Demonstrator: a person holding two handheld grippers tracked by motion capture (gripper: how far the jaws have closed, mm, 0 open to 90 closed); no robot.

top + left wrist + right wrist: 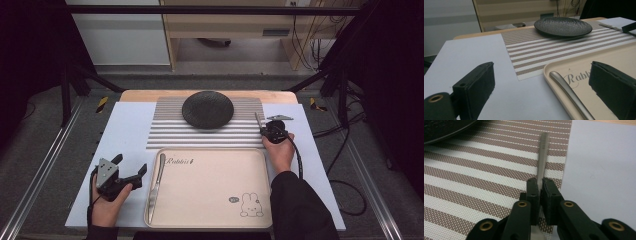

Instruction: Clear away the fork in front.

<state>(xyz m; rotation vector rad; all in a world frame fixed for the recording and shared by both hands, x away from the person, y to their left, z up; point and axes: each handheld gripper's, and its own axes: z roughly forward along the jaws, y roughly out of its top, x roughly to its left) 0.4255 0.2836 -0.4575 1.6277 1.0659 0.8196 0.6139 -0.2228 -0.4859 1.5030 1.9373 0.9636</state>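
Centrally, round pebbled black plate [207, 109] on ribbed striped mat [165, 130], right gripper [540, 185] fingers clenched on slim metal utensil [542, 157] (left gripper [131, 170] released)

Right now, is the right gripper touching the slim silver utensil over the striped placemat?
Touching. The right gripper view shows the right gripper with its black jaws shut against both sides of the slim silver utensil, leaving no gap, above the striped placemat.

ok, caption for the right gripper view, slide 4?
Right gripper clamps a metal utensil over the striped placemat's edge, beside the black plate.
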